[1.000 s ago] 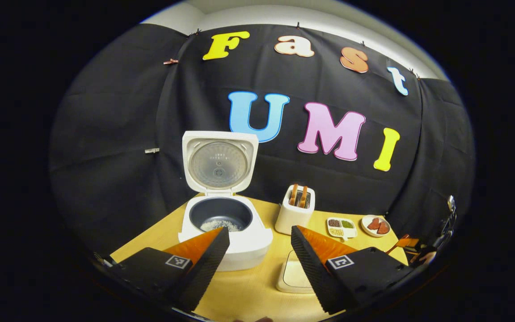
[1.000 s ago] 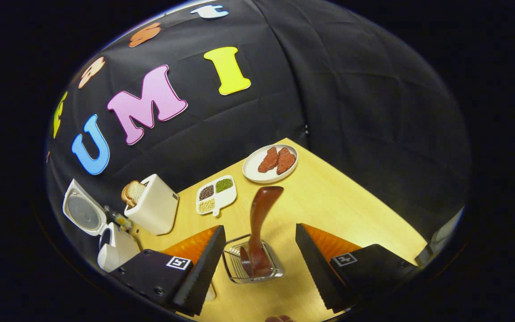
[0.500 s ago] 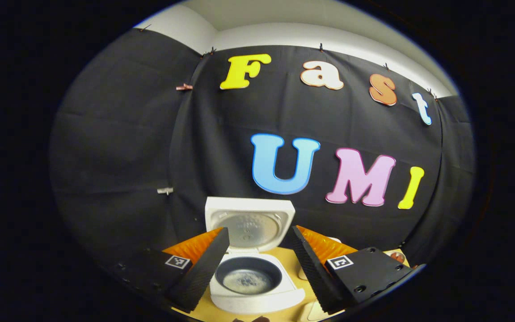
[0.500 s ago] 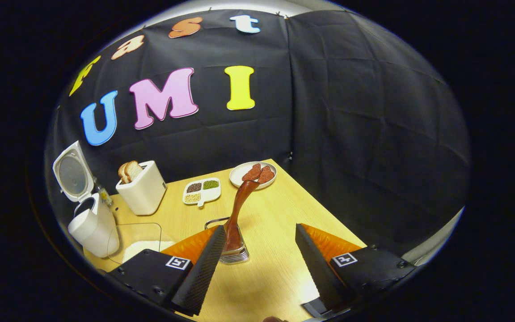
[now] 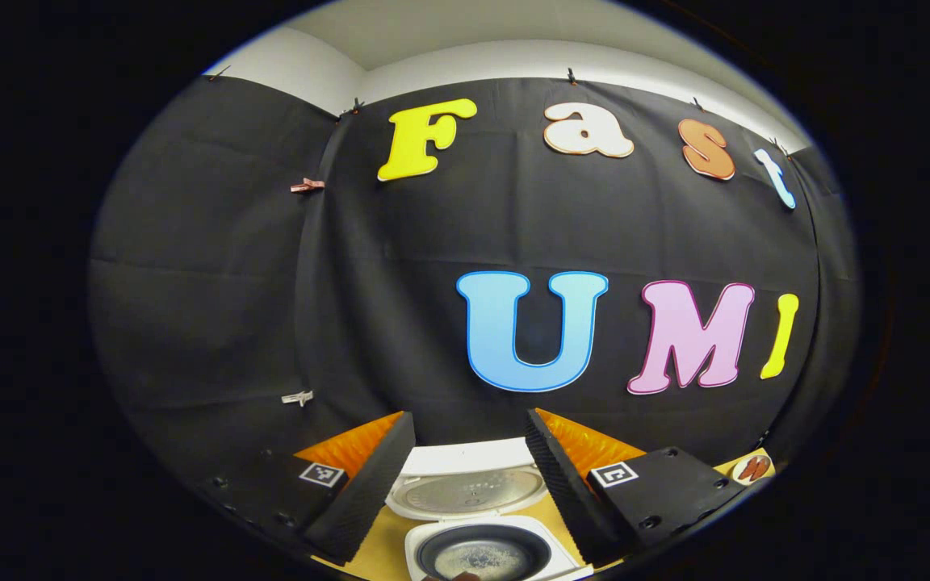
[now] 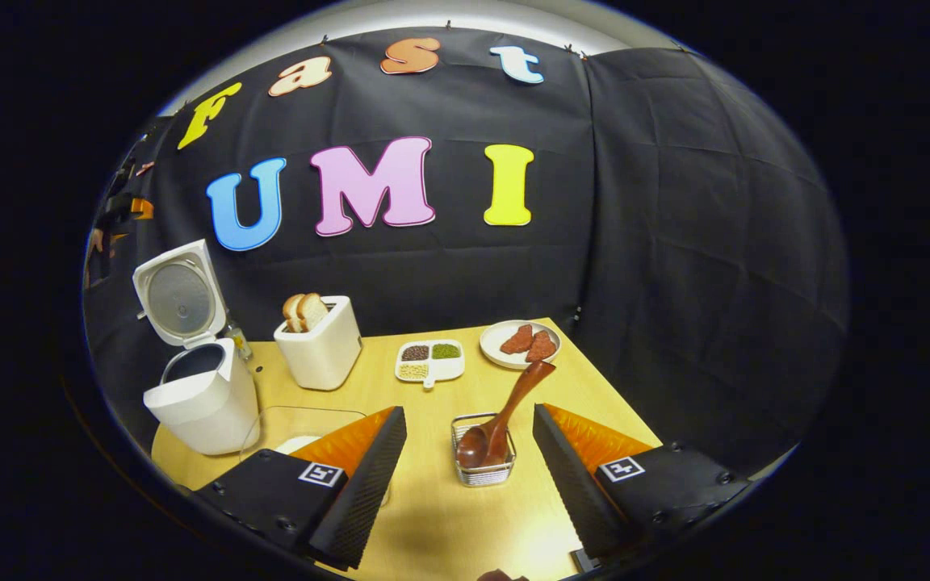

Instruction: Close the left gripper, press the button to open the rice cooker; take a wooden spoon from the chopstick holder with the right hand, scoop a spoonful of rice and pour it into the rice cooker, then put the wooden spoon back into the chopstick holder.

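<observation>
The white rice cooker (image 6: 203,395) stands at the table's left with its lid (image 6: 178,294) raised. Seen from the left gripper view, its lid (image 5: 469,488) and dark inner pot (image 5: 481,557), holding some rice, lie low between the fingers. My left gripper (image 5: 469,415) is open and empty, well above the cooker, pointing at the wall. The dark wooden spoon (image 6: 505,415) leans in the wire chopstick holder (image 6: 483,464), bowl end down. My right gripper (image 6: 469,409) is open, drawn back, with the holder between its fingers but untouched.
A white toaster (image 6: 320,347) with bread, a divided dish (image 6: 430,361) of grains and a plate (image 6: 520,343) of meat line the back of the wooden table (image 6: 449,516). A clear container (image 6: 295,428) of rice sits by the cooker.
My left gripper rose and tilted up, so the cooker sank to the bottom of its view. My right gripper pulled back and levelled; the spoon stays in the holder.
</observation>
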Demonstrator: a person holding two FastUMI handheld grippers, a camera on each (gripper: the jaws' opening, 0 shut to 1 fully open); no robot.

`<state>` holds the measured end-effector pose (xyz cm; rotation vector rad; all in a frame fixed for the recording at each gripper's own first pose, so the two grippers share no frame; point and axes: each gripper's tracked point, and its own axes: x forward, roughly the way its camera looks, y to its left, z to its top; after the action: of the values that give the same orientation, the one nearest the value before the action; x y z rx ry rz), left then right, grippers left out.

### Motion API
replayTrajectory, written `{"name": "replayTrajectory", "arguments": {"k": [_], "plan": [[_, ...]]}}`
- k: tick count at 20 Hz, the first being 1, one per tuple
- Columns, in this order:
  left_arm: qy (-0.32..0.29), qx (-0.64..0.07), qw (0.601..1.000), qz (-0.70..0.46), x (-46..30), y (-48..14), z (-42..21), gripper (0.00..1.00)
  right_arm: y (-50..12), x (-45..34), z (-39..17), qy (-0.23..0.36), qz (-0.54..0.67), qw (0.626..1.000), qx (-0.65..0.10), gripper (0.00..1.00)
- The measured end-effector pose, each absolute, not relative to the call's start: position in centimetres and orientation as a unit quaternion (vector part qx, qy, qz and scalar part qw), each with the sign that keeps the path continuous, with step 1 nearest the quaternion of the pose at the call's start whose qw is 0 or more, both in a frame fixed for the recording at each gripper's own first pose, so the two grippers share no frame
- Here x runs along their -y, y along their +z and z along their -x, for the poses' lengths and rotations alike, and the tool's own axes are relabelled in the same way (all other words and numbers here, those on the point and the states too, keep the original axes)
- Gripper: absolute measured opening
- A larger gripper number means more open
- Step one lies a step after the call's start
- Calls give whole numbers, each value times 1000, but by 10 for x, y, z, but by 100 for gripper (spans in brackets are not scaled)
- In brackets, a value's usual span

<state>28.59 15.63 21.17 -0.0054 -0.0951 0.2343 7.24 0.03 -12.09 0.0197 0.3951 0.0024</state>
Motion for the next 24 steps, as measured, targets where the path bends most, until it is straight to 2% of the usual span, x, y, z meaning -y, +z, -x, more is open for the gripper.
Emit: {"name": "replayTrajectory", "arguments": {"k": [4, 10, 15, 24], "plan": [[113, 48, 992, 7, -166, 211, -341, 95, -109, -9, -71, 11, -7, 982, -187, 99], [122, -10, 992, 7, -183, 172, -400, 95, -108, -10, -69, 14, -4, 982, -188, 99], [134, -77, 987, 34, -186, 126, -403, 95, -112, -10, -71, 23, 1, 981, -191, 99], [137, -121, 983, 29, -160, 109, -357, 99, -127, -34, -73, 66, -14, 977, -202, 99]]}}
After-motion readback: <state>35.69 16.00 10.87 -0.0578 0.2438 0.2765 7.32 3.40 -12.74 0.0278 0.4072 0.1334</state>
